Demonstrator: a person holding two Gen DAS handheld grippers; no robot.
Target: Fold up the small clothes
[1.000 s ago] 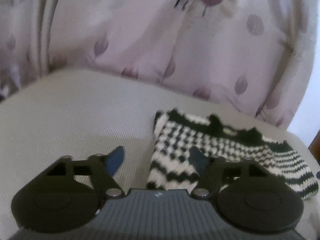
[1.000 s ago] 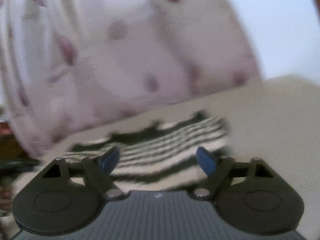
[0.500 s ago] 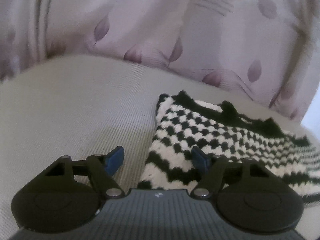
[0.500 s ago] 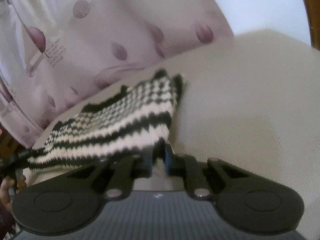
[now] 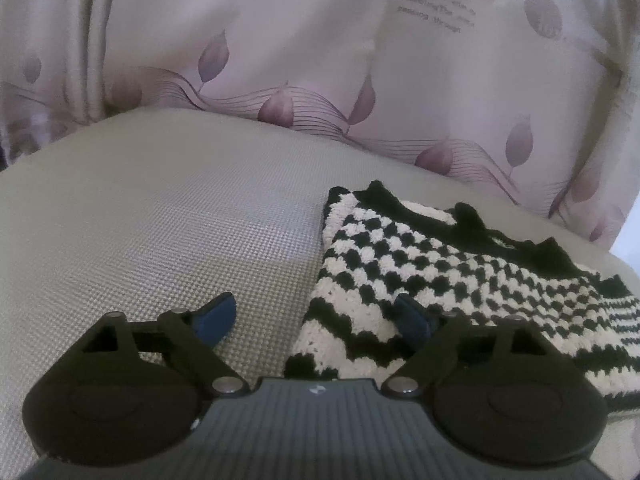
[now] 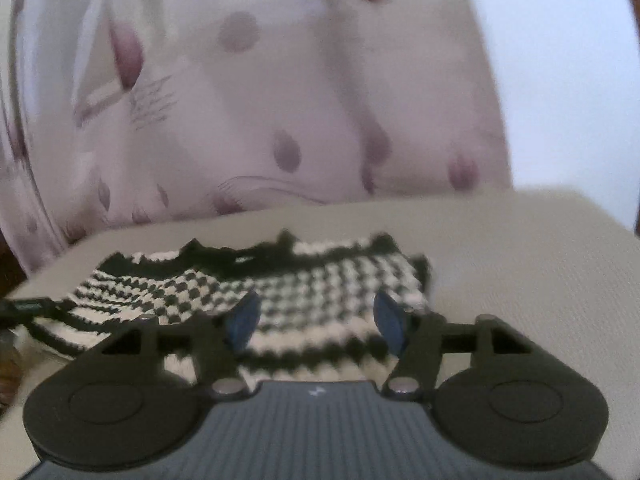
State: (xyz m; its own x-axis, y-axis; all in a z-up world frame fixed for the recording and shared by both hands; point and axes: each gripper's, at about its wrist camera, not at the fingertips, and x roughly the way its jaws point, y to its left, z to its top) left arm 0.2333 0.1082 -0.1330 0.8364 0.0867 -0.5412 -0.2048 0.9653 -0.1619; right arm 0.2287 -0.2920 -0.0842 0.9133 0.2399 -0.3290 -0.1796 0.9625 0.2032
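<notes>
A small black-and-white knitted garment [image 5: 432, 276] lies folded on the beige cushion [image 5: 160, 220]; it also shows in the right wrist view [image 6: 304, 296]. My left gripper [image 5: 316, 322] is open and empty, low over the garment's near left corner, one blue pad on the cushion side and one over the knit. My right gripper [image 6: 316, 322] is open and empty, just above the garment's near edge towards its right end.
A pale curtain with purple leaf prints [image 5: 320, 60] hangs right behind the cushion. The cushion's right edge [image 6: 592, 216] drops off near a white wall. A dark object [image 6: 24, 306] lies at the garment's left end.
My right gripper was shut on the garment's edge half a second ago; now it is open and the garment lies flat. My left gripper has moved closer to the garment's left corner.
</notes>
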